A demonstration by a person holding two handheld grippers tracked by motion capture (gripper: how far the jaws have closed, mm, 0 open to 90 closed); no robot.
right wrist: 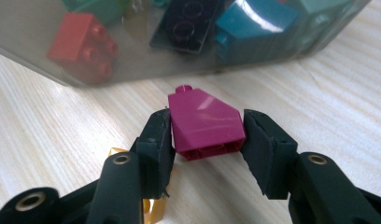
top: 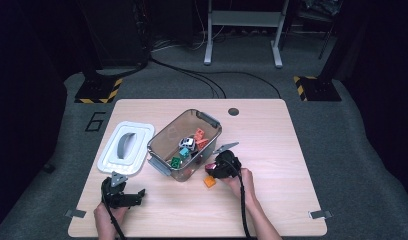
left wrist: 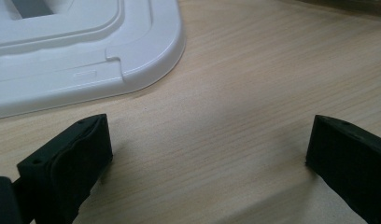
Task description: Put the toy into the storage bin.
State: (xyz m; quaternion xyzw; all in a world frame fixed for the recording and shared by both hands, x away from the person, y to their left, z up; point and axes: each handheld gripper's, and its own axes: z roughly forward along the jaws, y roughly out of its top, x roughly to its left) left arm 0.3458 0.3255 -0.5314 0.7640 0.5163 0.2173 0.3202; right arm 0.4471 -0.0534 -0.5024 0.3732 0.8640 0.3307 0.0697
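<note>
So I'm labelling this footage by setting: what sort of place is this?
Probably a lab or studio recording bay, not a home: a lone wooden table on grey carpet, hazard-striped stand bases beside it, a floor number 6, cables trailing across the floor.

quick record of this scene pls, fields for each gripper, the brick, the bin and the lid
right gripper: shut on magenta brick, beside the bin
left gripper: open, holding nothing, over bare table
bin: clear, lid off, coloured bricks inside
lid: white, flat on the table left of the bin
orange brick: on the table near the right gripper
</note>
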